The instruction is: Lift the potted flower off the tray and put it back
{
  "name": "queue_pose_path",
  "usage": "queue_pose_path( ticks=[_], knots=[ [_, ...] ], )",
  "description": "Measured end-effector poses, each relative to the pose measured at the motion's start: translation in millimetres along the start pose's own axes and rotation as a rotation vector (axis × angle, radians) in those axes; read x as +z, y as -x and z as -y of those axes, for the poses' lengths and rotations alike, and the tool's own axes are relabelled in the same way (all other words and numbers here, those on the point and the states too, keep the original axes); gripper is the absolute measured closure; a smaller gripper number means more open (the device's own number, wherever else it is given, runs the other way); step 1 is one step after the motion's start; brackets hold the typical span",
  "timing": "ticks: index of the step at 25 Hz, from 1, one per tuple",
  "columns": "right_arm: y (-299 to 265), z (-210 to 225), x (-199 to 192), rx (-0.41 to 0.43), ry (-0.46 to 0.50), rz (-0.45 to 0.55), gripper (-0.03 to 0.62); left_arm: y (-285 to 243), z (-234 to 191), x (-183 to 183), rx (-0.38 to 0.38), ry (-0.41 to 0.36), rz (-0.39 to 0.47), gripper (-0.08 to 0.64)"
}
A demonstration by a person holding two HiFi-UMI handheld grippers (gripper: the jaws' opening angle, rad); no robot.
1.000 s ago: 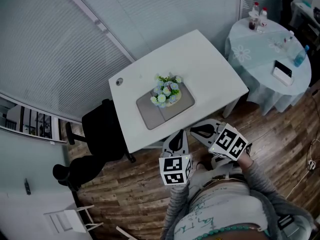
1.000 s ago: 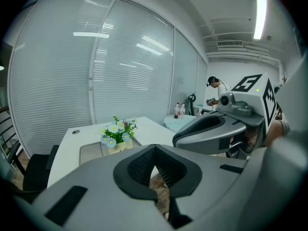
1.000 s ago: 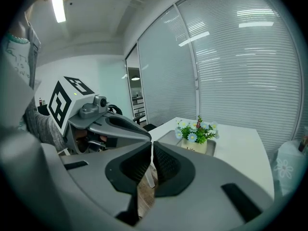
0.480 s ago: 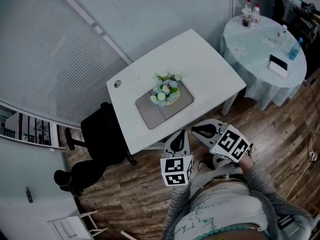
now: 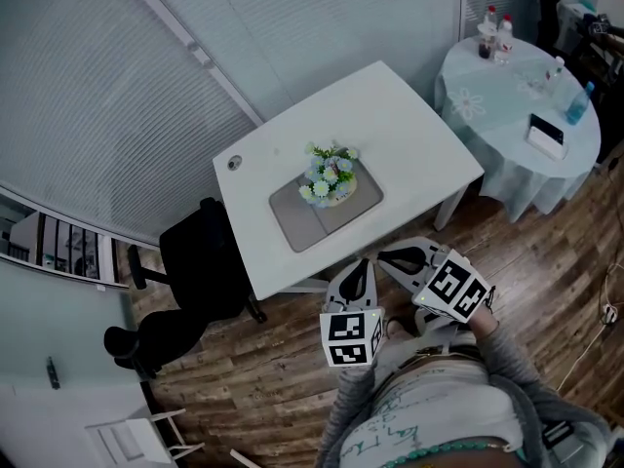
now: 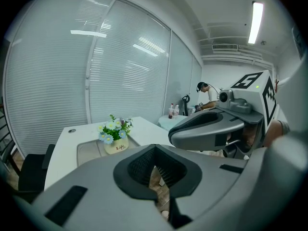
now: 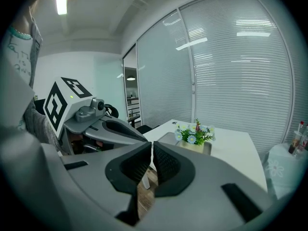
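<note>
We find the potted flower (image 5: 330, 178) standing upright in the grey tray (image 5: 292, 220), towards the tray's far right end, so the near left part of the tray lies bare. The tray is a shallow rectangular dish with a low rim. It lies near the middle of the white table (image 5: 409, 115), at a slant to the table's edges. The pot is a small cream one and holds a bunch of blue, white and pale yellow blooms among green leaves. Nothing else shares the tray with it.

We see both tools held off the near edge of the table, over the wooden floor (image 5: 244, 378) and well apart from the tray. The left gripper (image 5: 355, 277) has its jaws pressed together with nothing caught between them. The right gripper (image 5: 394, 257), just beside it, likewise has its jaws together and grips nothing. Each points towards the table and the flower.

To the right we note a round table (image 5: 487, 135) under a pale blue cloth. It carries two small bottles (image 5: 495, 35) at its far edge, a blue bottle (image 5: 579, 103) and a flat dark box (image 5: 548, 136). A black chair (image 5: 200, 271) stands at the left side of the white table
</note>
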State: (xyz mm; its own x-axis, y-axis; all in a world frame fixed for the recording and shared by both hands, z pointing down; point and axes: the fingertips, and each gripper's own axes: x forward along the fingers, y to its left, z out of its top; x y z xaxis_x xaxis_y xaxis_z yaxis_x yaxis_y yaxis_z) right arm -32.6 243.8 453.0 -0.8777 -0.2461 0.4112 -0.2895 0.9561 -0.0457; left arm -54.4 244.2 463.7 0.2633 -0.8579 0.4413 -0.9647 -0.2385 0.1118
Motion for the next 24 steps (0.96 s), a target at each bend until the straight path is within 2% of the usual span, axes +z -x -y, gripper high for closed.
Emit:
queue_pose_path(
  ticks=[24],
  knots=[
    [-8.7,7.4,0.8,0.041,0.036,-0.027,0.565,-15.9,-1.6,0.3,-0.003,-0.005,-0.026,0.549]
  ],
)
